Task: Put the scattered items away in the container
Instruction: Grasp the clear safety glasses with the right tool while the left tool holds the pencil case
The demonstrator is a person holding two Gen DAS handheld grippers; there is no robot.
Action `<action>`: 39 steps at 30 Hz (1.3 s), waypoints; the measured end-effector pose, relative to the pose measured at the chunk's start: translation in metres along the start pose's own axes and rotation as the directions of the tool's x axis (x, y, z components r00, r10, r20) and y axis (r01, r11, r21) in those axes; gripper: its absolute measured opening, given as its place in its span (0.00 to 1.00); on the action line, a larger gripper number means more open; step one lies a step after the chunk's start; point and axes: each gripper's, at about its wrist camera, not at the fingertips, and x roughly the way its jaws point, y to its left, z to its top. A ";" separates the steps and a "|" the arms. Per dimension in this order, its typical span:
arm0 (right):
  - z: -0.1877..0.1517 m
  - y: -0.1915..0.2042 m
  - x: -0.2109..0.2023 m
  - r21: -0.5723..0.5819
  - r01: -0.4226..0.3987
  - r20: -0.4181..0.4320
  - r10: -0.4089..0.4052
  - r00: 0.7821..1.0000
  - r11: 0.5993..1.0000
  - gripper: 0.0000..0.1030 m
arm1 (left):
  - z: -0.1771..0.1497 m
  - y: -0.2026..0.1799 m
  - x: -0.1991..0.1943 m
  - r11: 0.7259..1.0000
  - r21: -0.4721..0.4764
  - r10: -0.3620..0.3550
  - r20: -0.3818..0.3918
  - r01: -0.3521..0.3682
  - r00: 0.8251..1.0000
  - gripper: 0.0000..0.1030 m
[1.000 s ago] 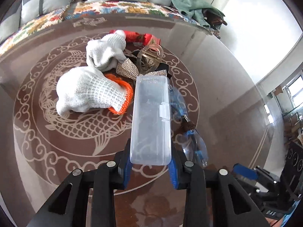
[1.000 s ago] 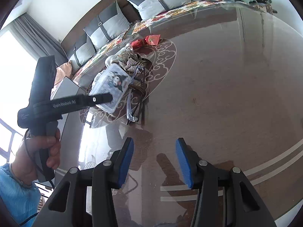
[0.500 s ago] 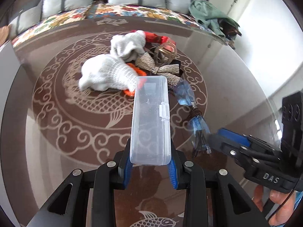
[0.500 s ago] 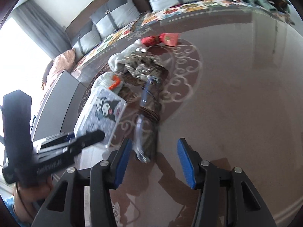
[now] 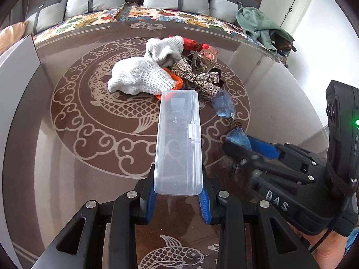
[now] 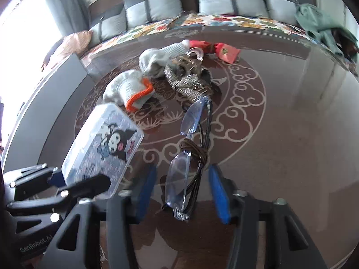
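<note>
- Clenched on the near end of a clear plastic case (image 5: 178,143), the left gripper (image 5: 178,199) holds it lifted above the glass table (image 5: 67,157); its underside shows a cartoon sticker in the right wrist view.
- Spread wide, the right gripper (image 6: 182,190) straddles a pair of blue-lensed glasses (image 6: 188,157) lying folded on the table, its pads either side without touching.
- Beyond the case lie two white knit gloves (image 5: 139,76) with orange cuffs, a sparkly bow (image 5: 195,76), a hair claw (image 5: 204,59) and something red (image 6: 224,50) near the far edge.
</note>
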 end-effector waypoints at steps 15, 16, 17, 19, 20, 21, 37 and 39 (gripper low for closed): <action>-0.027 -0.022 -0.051 0.091 -0.059 0.040 0.056 0.998 0.994 0.28 | -0.023 -0.020 -0.024 0.999 0.017 0.037 0.027 -0.037 0.999 0.31; -0.030 -0.022 -0.052 0.090 -0.058 0.037 0.055 0.998 0.994 0.28 | -0.025 -0.020 -0.024 0.999 0.017 0.038 0.024 -0.038 0.999 0.31; -0.034 -0.023 -0.053 0.088 -0.054 0.032 0.052 0.998 0.995 0.28 | -0.027 -0.021 -0.024 0.999 0.017 0.040 0.022 -0.040 0.999 0.31; -0.041 -0.024 -0.054 0.084 -0.047 0.023 0.045 0.999 0.995 0.28 | -0.031 -0.021 -0.023 0.999 0.020 0.043 0.016 -0.043 0.999 0.31; -0.044 -0.025 -0.054 0.084 -0.044 0.018 0.042 0.999 0.996 0.28 | -0.033 -0.021 -0.023 0.999 0.020 0.043 0.013 -0.043 0.999 0.31; -0.047 -0.026 -0.054 0.087 -0.042 0.013 0.041 0.999 0.995 0.28 | -0.035 -0.021 -0.022 0.999 0.019 0.042 0.010 -0.043 0.999 0.31; -0.036 -0.023 -0.036 0.035 0.096 -0.045 -0.095 0.994 0.995 0.41 | -0.039 -0.024 -0.015 0.997 0.010 0.071 0.006 -0.071 0.997 0.31; -0.033 -0.020 -0.032 0.014 0.102 -0.042 -0.101 0.994 0.995 0.41 | -0.039 -0.024 -0.015 0.997 0.011 0.074 0.006 -0.074 0.997 0.31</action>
